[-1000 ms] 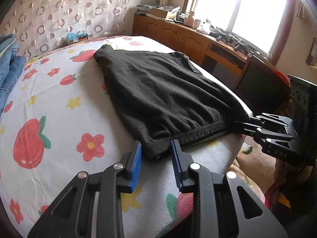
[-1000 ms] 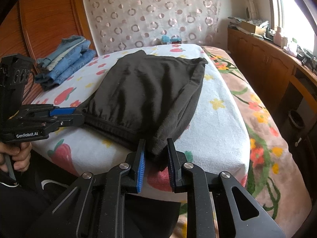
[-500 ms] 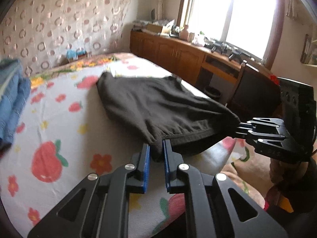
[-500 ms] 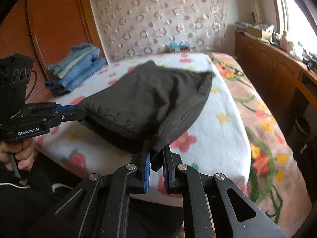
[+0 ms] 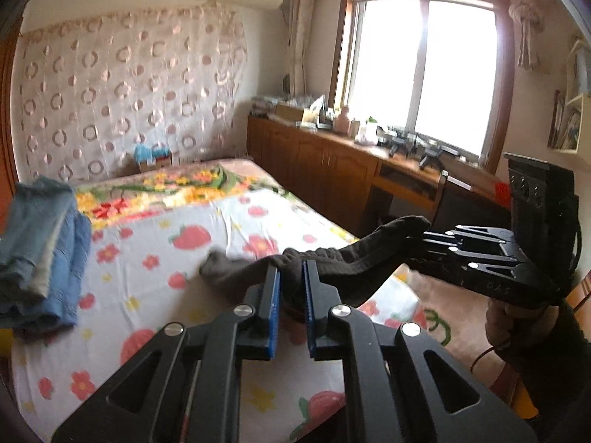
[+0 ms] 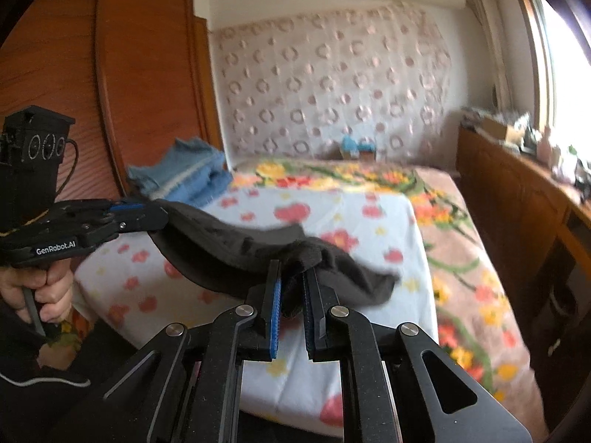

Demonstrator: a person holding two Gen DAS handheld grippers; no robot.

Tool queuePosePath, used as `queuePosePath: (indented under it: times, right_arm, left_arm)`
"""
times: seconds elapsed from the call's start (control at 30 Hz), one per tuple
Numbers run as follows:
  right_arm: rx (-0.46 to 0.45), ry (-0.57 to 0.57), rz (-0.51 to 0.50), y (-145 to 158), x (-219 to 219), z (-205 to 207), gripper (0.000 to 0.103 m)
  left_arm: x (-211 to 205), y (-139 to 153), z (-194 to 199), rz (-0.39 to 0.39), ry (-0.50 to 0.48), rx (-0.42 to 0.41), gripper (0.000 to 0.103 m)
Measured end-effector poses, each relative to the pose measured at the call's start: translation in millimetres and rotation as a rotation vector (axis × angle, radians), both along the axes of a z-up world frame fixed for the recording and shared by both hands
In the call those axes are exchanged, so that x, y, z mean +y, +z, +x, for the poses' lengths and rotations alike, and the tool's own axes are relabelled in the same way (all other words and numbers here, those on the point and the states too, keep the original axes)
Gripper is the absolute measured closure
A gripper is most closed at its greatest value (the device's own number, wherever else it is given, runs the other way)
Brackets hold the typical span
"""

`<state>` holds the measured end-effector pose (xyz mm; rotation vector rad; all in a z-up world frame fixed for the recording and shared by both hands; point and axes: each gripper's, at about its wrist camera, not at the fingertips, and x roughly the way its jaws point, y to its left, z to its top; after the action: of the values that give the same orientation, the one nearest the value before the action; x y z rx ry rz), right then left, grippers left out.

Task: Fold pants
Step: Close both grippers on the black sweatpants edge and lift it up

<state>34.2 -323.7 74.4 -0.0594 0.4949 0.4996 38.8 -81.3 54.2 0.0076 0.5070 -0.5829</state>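
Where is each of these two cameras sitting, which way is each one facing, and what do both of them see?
Left wrist: on the left gripper, looking along its fingers across the bed toward the window; the right gripper and its hand show at right.
Right wrist: on the right gripper, facing the patterned curtain and wardrobe; the left gripper and its hand show at left.
Shared: the black pants, clamped by both grippers and lifted, the bed, the folded blue jeans.

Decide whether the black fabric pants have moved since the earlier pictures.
Yes. The black fabric pants have risen off the strawberry-print bedsheet, their near edge carried toward the patterned headboard curtain, held by both tools.
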Motion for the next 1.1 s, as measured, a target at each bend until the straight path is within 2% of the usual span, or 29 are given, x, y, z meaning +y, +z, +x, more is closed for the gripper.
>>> queuePosePath:
  times: [0.3, 0.53, 0.67, 0.77, 0.9, 1.03, 1.1]
  right_arm:
    - [-0.137, 0.076, 0.017, 61.9, 22.6, -11.6, 0.096]
    - [-0.188, 0.116, 0.0, 83.2, 42.1, -6.8, 0.096]
    - [-0.157, 0.132, -0.022, 76.3, 56.6, 27.1, 0.096]
    - [-0.136, 0.125, -0.049, 70.1, 68.5, 69.4, 0.096]
    - [-0.136, 0.094, -0.058, 78.4, 81.0, 124.8, 0.096]
    - [-0.158, 0.101, -0.015, 99.1, 85.2, 150.6, 0.096]
    - [-0.147, 0.113, -0.007, 98.4, 88.6, 160.8, 0.096]
  left_arm:
    - [27.9, 59.6, -21.0, -0.036, 0.035, -0.137, 0.095]
    - [45.1, 71.9, -13.0, -0.026, 0.078, -0.173, 0.095]
    - [52.1, 60.3, 15.6, -0.001, 0.112, -0.152, 0.095]
    - [58.5, 51.8, 52.2, 0.014, 0.144, -0.137, 0.095]
    - [66.0, 62.4, 102.7, -0.003, 0.192, -0.13, 0.095]
    - [66.9, 81.8, 117.3, 0.014, 0.225, -0.177, 0.095]
    - [69.2, 77.4, 118.0, 0.026, 0.231, -0.172, 0.095]
